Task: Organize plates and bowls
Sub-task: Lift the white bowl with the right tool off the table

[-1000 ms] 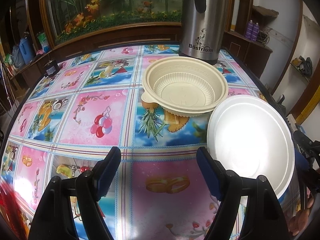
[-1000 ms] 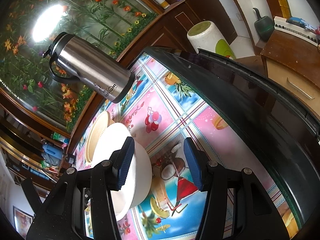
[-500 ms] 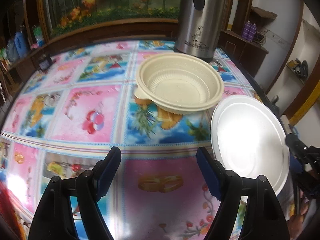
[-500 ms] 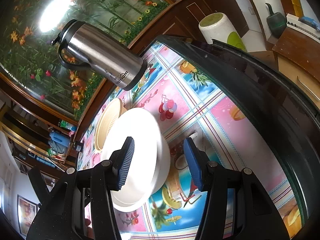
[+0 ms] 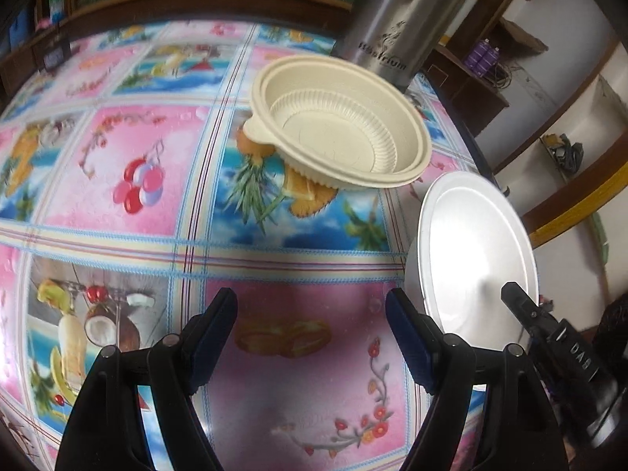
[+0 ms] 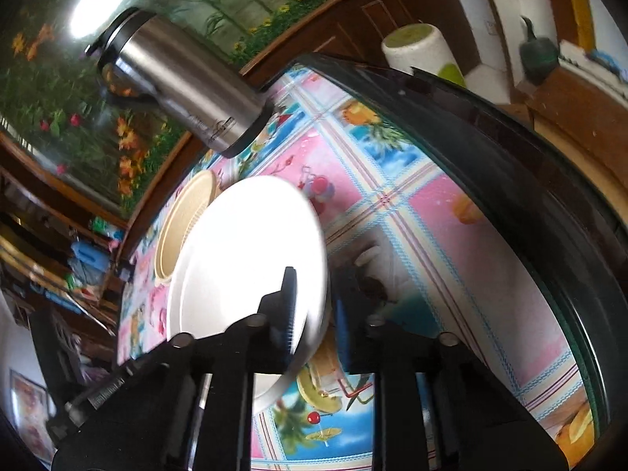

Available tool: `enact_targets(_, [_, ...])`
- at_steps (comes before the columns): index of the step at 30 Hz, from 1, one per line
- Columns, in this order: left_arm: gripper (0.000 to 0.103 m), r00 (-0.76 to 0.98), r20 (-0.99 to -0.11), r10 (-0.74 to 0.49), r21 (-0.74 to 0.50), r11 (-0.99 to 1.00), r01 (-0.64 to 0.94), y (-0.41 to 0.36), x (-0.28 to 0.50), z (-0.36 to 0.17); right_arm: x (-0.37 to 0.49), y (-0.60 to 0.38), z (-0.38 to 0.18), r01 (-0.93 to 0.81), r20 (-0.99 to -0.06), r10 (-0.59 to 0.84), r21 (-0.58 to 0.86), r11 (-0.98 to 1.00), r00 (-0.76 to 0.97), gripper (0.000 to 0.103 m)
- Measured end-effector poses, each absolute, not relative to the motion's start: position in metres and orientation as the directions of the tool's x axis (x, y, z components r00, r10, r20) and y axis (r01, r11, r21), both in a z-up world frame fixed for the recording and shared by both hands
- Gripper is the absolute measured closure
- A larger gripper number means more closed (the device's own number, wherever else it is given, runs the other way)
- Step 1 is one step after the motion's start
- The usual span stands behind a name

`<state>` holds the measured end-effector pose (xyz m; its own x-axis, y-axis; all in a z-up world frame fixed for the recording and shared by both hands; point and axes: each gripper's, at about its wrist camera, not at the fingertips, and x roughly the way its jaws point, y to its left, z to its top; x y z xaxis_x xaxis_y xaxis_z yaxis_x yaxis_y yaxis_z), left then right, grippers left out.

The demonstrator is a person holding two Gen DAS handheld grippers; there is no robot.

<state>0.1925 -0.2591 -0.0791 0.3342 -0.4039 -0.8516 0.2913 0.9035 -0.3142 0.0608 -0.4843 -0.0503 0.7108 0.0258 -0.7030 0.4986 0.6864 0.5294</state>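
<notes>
Since a moment ago, your right gripper (image 6: 314, 314) has closed its jaws on the rim of the white plate (image 6: 243, 251), which now tilts off the fruit-print tablecloth (image 5: 157, 165) near the table's right edge. Your left gripper (image 5: 312, 337) hovers wide open and empty just beside it, with the cream bowl (image 5: 337, 125) beyond, in front of the steel thermos (image 5: 396, 27).

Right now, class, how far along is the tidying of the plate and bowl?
Done: nothing is stacked; the cream bowl sits alone on the tablecloth. In hand: the right gripper has closed on the white plate's rim, tilting it. Left: bringing plate and bowl together. The left gripper is open, empty.
</notes>
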Motion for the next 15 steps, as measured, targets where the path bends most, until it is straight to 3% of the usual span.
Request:
enact_targets(5, [0.025,0.257,-0.838,-0.481,-0.423,0.871,0.25,-0.241,0.2,-0.08,0.062,-0.469,-0.037,0.454,-0.684,-0.014,0.468,0.758,0.729,0.087])
enact_targets(15, [0.025,0.227,-0.803,-0.551,-0.51,0.832,0.218,-0.227,0.201,-0.074,0.066,-0.458,-0.037,0.427,-0.693,-0.012,0.43,0.796,0.72,0.087])
